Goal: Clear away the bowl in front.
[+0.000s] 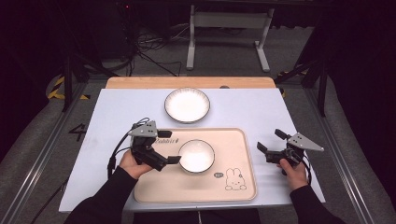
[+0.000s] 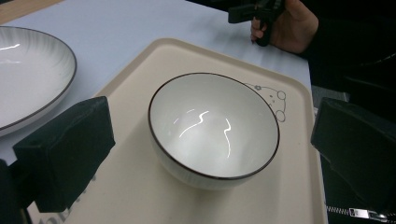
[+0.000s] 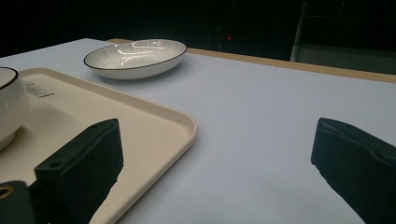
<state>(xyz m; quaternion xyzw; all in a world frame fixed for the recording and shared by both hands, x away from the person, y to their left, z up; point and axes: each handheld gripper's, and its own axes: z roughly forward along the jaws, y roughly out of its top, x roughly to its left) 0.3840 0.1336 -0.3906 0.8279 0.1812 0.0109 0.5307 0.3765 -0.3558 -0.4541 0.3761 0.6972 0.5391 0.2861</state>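
Note:
A white bowl (image 1: 196, 156) with a dark rim stands upright and empty on a beige tray (image 1: 233, 140). My left gripper (image 1: 169, 147) is open just left of the bowl, one jaw at its near-left rim. In the left gripper view the bowl (image 2: 214, 126) sits between the spread jaws of the left gripper (image 2: 210, 140) without touching them, on the tray (image 2: 289, 186). My right gripper (image 1: 272, 140) is open and empty over the white table, right of the tray. In the right gripper view that gripper (image 3: 219, 154) hovers over the tray's corner (image 3: 154, 126) and bare table.
A shallow white plate (image 1: 187, 105) lies on the white table (image 1: 116, 121) beyond the tray, also seen as the plate (image 3: 135, 57) and plate (image 2: 28, 79). A rabbit drawing (image 1: 235, 179) marks the tray's near right. A wooden strip (image 1: 140, 82) edges the far side.

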